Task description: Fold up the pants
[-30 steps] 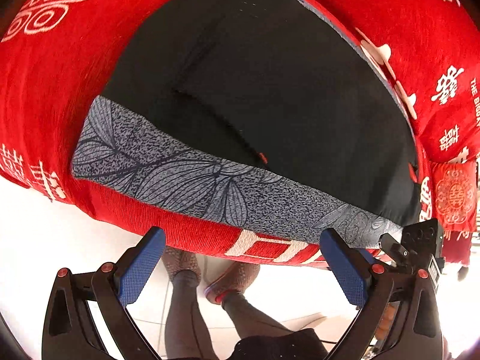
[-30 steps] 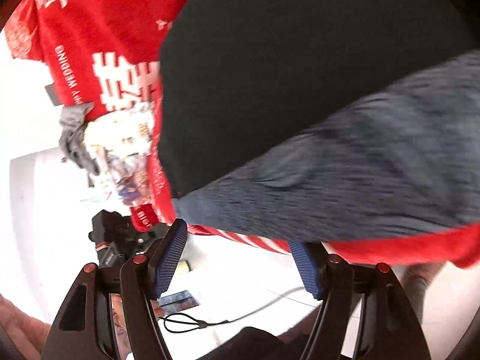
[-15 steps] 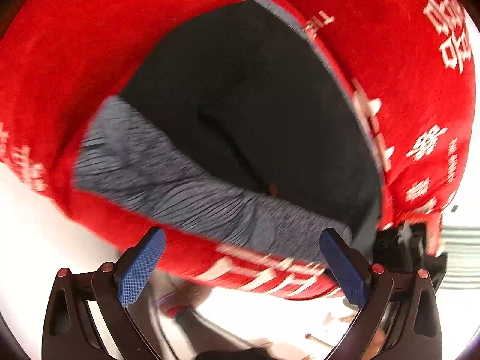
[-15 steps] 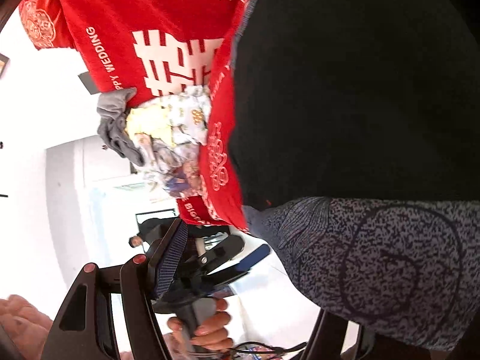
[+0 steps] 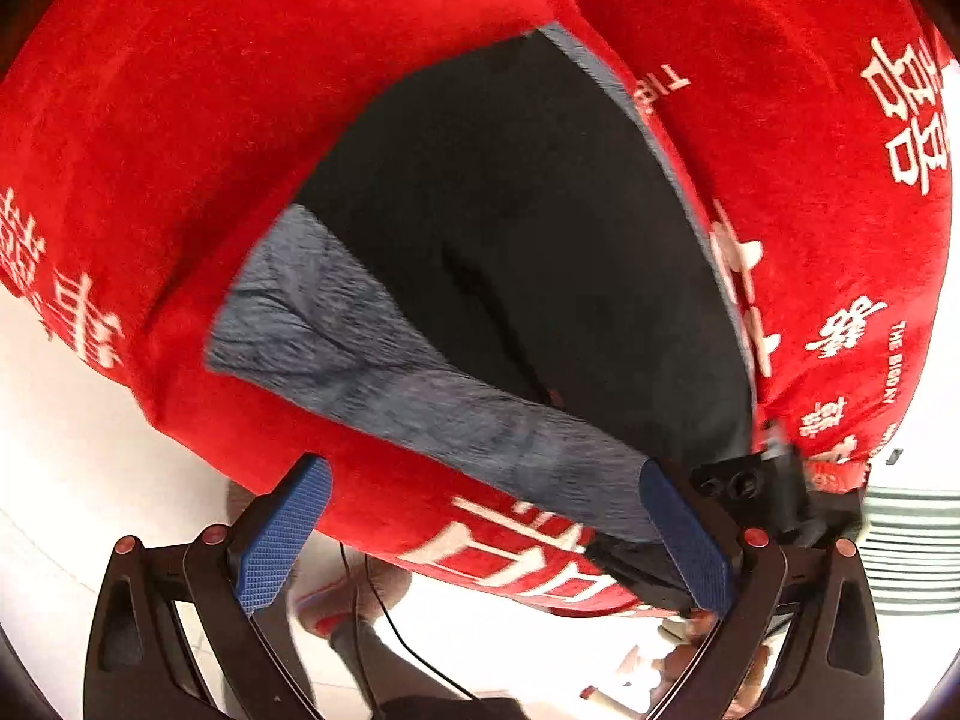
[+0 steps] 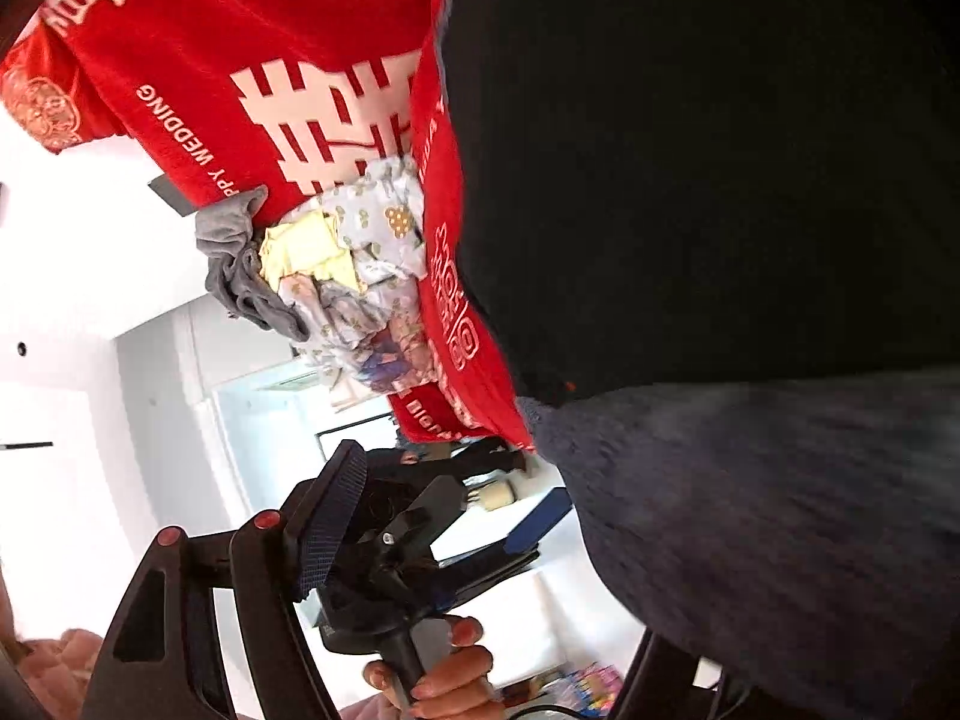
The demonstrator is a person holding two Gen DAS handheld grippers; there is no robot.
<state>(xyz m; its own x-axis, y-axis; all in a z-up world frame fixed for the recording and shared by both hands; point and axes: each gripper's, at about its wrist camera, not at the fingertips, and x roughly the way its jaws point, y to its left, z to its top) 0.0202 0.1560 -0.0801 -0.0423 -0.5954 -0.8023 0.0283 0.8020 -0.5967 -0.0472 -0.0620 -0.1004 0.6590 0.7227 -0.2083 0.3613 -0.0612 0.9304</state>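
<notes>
Black pants (image 5: 540, 252) with a grey patterned waistband (image 5: 420, 396) lie flat on a red cover (image 5: 180, 150). My left gripper (image 5: 480, 480) is open at the cover's near edge, below the waistband. Its right pad (image 5: 684, 540) is by the waistband's right corner, and nothing is clamped. In the right wrist view the pants (image 6: 720, 180) and waistband (image 6: 780, 510) fill the right side. My right gripper (image 6: 492, 516) has its jaws opening. The left pad (image 6: 333, 522) stands free, the waistband's corner hides the right finger, and no pad visibly presses on cloth.
A pile of loose clothes (image 6: 348, 276) sits on the red cover (image 6: 240, 30) beyond the pants. A hand (image 6: 438, 672) holds the other gripper's handle close to my right gripper. White floor and a person's feet (image 5: 348, 594) lie below the cover's edge.
The left view has rolled and the pants now sit further right in it. My right gripper has swung in to the waistband's corner, which now covers its right finger.
</notes>
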